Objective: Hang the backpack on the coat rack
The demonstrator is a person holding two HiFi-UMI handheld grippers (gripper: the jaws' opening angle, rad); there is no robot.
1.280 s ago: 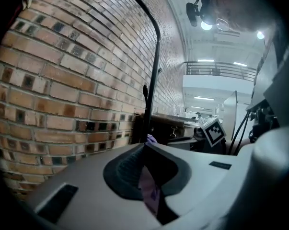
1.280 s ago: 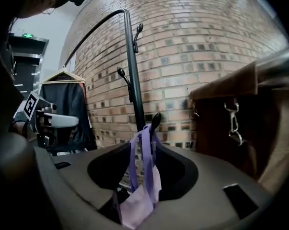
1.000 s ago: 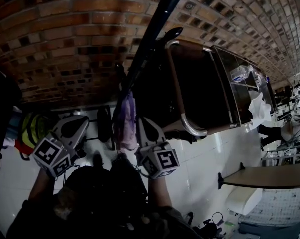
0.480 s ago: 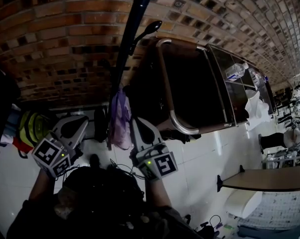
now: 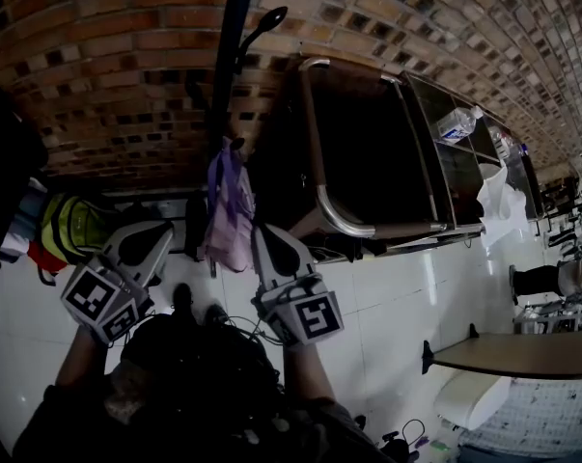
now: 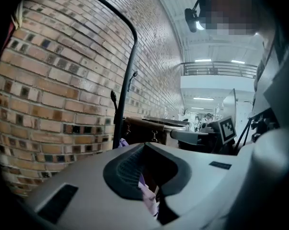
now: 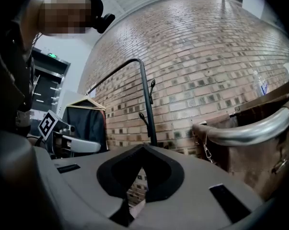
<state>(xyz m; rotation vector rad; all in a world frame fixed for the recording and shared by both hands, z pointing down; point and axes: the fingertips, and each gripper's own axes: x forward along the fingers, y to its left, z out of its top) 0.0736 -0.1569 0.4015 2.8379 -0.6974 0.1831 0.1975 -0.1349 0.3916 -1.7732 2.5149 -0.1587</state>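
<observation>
A lilac backpack (image 5: 228,210) hangs between my two grippers, just in front of the black coat rack pole (image 5: 228,56), below its hook (image 5: 266,19). My left gripper (image 5: 165,237) sits at the bag's left edge; in the left gripper view its jaws are shut on a fold of lilac fabric (image 6: 147,195). My right gripper (image 5: 263,237) is shut at the bag's right edge, with a pale scrap of fabric (image 7: 134,208) in its jaws. The rack pole (image 6: 127,95) and its hook (image 6: 113,97) rise ahead of the left gripper. The pole (image 7: 146,109) and a hook (image 7: 153,85) also stand ahead of the right gripper.
A brick wall (image 5: 97,75) stands behind the rack. A brown cart with a chrome rail (image 5: 319,162) is close on the right, with a bottle (image 5: 457,123) on shelves beyond. A yellow-green bag (image 5: 69,225) and a dark garment (image 5: 1,191) are at the left. A table (image 5: 522,340) is at the lower right.
Both grippers have carried the backpack closer to the rack and a little higher. The pole now looks more upright in the head view, and the bag hangs nearer to it.
</observation>
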